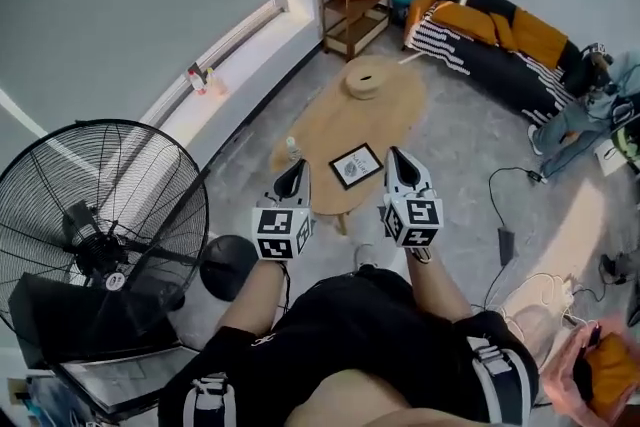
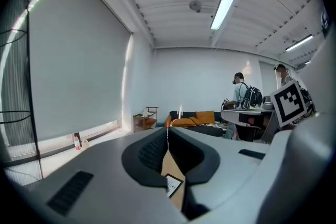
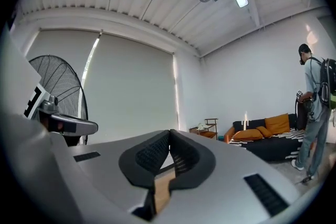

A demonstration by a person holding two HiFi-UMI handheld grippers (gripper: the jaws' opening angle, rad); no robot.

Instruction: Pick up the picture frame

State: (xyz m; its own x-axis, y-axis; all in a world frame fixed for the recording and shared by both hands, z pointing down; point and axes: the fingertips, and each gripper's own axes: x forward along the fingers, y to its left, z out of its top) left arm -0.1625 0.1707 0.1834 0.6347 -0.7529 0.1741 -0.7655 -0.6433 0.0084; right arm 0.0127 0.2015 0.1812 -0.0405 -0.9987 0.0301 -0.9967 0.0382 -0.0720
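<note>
The left tongs (image 1: 298,169) and right tongs (image 1: 397,157) are hovering shut and empty, needing widening before reaching the picture frame (image 1: 355,165) at twelve o'clock.

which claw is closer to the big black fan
Left. In the head view the left claw is held just right of the fan and its cage; the right claw sits beyond the left one, farther from the fan.
</note>
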